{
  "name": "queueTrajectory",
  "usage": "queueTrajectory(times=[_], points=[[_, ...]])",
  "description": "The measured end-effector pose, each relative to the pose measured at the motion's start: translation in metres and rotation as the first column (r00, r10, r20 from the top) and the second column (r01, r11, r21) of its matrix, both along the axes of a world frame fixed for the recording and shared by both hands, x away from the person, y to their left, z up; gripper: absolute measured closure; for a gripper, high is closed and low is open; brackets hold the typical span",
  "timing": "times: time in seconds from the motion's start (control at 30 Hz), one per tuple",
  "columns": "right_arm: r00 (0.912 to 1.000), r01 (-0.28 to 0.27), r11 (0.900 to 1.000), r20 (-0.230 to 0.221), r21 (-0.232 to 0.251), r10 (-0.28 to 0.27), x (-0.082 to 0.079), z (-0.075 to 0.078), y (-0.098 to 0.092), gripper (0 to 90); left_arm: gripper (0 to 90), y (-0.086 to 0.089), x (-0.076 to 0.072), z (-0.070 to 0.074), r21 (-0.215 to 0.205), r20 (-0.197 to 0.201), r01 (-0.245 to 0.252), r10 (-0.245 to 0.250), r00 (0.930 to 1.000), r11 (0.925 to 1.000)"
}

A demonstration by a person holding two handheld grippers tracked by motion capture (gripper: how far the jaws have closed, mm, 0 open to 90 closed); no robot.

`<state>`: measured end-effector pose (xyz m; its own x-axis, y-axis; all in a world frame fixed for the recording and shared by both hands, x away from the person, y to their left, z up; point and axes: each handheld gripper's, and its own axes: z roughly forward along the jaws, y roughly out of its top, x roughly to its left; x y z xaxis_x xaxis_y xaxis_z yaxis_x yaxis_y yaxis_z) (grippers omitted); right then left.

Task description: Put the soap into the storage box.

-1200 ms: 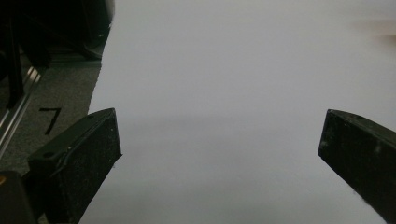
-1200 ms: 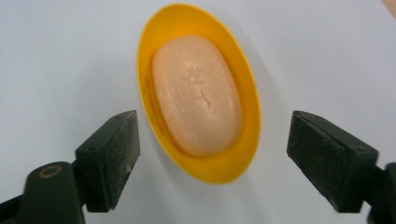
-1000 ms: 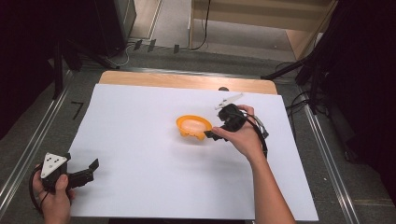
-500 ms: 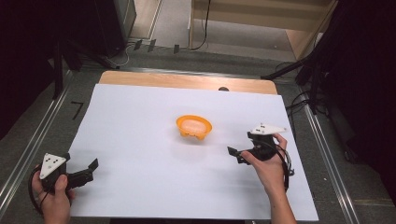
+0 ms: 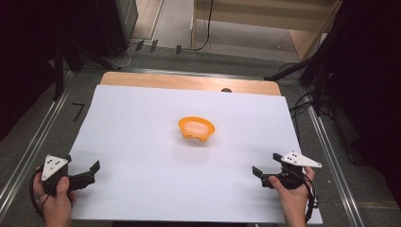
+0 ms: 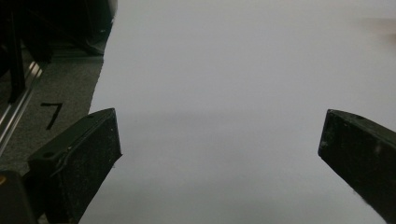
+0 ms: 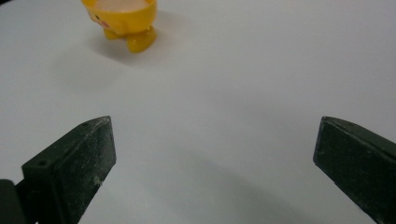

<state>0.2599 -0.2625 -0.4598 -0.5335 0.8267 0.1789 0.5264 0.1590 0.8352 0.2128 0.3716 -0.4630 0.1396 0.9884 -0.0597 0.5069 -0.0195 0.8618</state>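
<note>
A small orange bowl (image 5: 196, 128) with stubby feet stands alone near the middle of the white sheet (image 5: 132, 127); in the right gripper view the bowl (image 7: 122, 18) sits far off at the top left. My right gripper (image 5: 259, 176) rests low at the front right of the sheet, well apart from the bowl. Its jaws have just been opening and stand wide, with nothing between them (image 7: 215, 144). At the front left, my left gripper (image 5: 92, 172) is open too, over bare white sheet (image 6: 219, 149).
The sheet covers a wooden tabletop (image 5: 189, 81) whose far edge shows. Metal rails (image 5: 28, 151) run along both sides. Grey floor, cables and dark stands lie beyond the table, and a black "7" mark (image 6: 51, 114) is on the floor at the left.
My right gripper left the bowl's right rim and drew back toward the front right corner, sinking lower. The bowl stayed put. The left hand has not moved.
</note>
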Motion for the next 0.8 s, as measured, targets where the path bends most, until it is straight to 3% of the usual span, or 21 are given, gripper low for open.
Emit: queueTrajectory(times=[0.03,0.43,0.5,0.57,0.67,0.77,0.8], points=[[0.9999,0.010,1.000,-0.007,0.021,-0.010,-0.006,-0.006,-0.007,0.0,0.0,0.000,0.000,0.000,-0.002,-0.003,0.001,-0.001,1.0000,1.0000],[0.9962,0.087,0.996,0.007,-0.007,-0.087,-0.040,-0.022,-0.048,0.0,0.0,0.000,-0.002,0.000,-0.006,0.018,-0.008,0.008,0.9998,1.0000],[0.9933,0.115,0.993,0.011,0.003,-0.115,-0.051,-0.024,-0.063,0.0,0.0,0.000,-0.001,0.000,-0.005,0.009,-0.007,0.007,0.9999,1.0000],[0.9900,0.140,0.990,0.019,-0.021,-0.140,-0.057,-0.024,-0.073,0.0,0.0,0.000,0.000,0.000,0.002,0.004,-0.008,0.008,1.0000,1.0000],[0.9855,0.168,0.985,0.028,-0.022,-0.168,-0.062,-0.025,-0.084,0.0,0.0,-0.001,-0.001,0.000,0.008,0.011,-0.006,0.006,0.9999,1.0000],[0.9787,0.198,0.980,0.055,-0.004,-0.198,-0.065,-0.026,-0.097,0.0,0.0,0.001,-0.003,0.000,-0.015,0.025,-0.014,0.015,0.9996,0.9998],[0.9789,0.198,0.980,0.047,0.025,-0.199,-0.065,-0.028,-0.101,0.0,0.0,0.002,-0.003,0.000,-0.017,0.026,-0.014,0.014,0.9996,0.9998]])
